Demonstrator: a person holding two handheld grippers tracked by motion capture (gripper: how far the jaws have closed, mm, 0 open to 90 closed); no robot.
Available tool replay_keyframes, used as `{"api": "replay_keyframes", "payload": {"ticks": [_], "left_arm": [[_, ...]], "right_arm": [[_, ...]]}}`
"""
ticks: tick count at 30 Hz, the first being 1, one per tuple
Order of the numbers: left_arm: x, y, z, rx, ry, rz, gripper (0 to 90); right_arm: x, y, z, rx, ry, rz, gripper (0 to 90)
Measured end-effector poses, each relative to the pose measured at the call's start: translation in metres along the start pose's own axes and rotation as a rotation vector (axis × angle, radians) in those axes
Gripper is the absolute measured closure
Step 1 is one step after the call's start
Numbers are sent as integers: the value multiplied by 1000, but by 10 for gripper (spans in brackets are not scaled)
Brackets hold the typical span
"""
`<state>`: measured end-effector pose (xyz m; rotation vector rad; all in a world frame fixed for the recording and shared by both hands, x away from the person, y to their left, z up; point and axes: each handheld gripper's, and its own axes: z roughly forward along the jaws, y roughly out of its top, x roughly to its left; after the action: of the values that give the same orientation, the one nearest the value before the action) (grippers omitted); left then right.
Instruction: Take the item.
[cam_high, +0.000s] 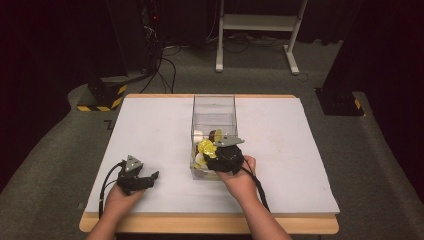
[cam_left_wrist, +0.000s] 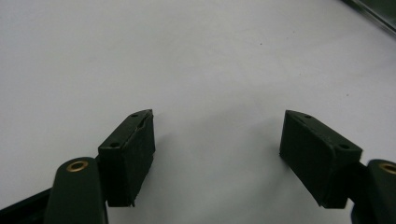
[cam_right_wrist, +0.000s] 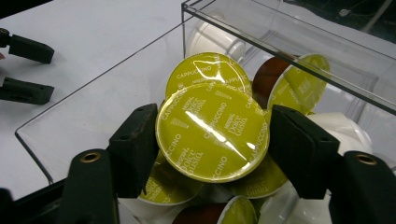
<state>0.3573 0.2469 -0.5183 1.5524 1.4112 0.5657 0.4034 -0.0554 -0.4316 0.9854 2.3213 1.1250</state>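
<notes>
White table (cam_high: 150, 125) lies bare around wide-spread left tool (cam_left_wrist: 217, 154); right tool (cam_right_wrist: 212, 140) clamps capsule (cam_right_wrist: 212, 133) over box rim (cam_right_wrist: 98, 79).

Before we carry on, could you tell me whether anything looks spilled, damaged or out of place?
Nothing stands out. The coffee capsules lie jumbled, but all inside the clear box; the right gripper holds one squarely, and the left gripper rests open on the bare table.

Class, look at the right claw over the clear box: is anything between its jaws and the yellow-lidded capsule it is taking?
Nothing visible. The right claw has a jaw on each side of the round yellow-foil-lidded capsule, above the other capsules in the clear plastic box.
</notes>
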Motion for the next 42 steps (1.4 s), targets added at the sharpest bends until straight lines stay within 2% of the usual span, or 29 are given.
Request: {"api": "replay_keyframes", "payload": {"ticks": [6, 22, 42], "left_arm": [[0, 0, 0, -3, 0, -6, 267], [0, 0, 0, -2, -1, -6, 268], [0, 0, 0, 0, 2, 1, 267]], "right_arm": [[0, 0, -1, -2, 5, -5, 382], [-5, -3, -9, -42, 21, 26, 384], [-5, -1, -17, -114, 24, 9, 385]]}}
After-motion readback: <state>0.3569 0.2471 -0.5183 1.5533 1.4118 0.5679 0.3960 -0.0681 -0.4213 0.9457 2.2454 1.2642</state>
